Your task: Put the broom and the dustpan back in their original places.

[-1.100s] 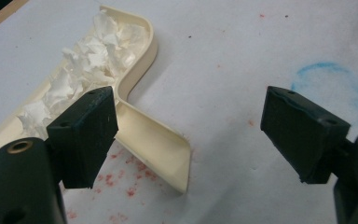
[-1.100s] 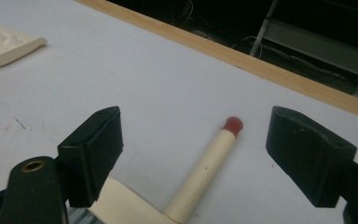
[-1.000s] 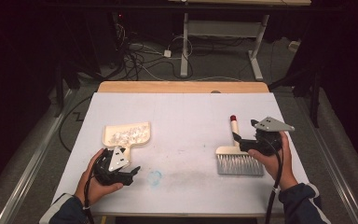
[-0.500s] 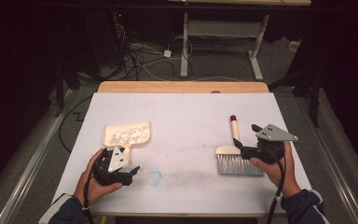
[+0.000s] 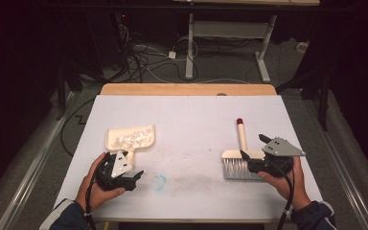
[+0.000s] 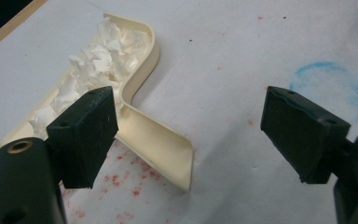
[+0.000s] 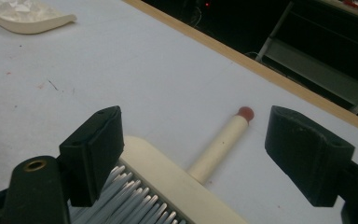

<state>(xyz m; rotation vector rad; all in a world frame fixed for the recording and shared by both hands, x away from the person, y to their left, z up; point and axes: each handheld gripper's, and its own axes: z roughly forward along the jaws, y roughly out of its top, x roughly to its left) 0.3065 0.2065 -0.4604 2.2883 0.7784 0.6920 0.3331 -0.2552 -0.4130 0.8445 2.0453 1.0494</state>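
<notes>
Cream dustpan (image 5: 130,139) sits flat on the white table (image 5: 191,120), its tray packed with white paper scraps (image 5: 133,139), its short handle (image 6: 156,149) pointing back toward the person. Just behind that handle, the left gripper (image 5: 124,175) is on the table in the person's left hand (image 5: 93,189); in the left gripper view its jaws stand wide apart with nothing between them, one jaw over the edge of the dustpan's tray, the handle lying in the gap but untouched. A faint blue ring (image 5: 160,181) is drawn on the table just right of the dustpan's handle, beside that gripper. Well to the right of the dustpan, the brush (image 5: 242,160) lies flat, grey bristles toward the person, cream handle with a red tip (image 5: 239,121) pointing away. The right gripper (image 5: 251,162) hovers right at the brush head, jaws spread wide, empty, the brush's handle running up between them without contact, the right hand (image 5: 287,179) behind it
</notes>
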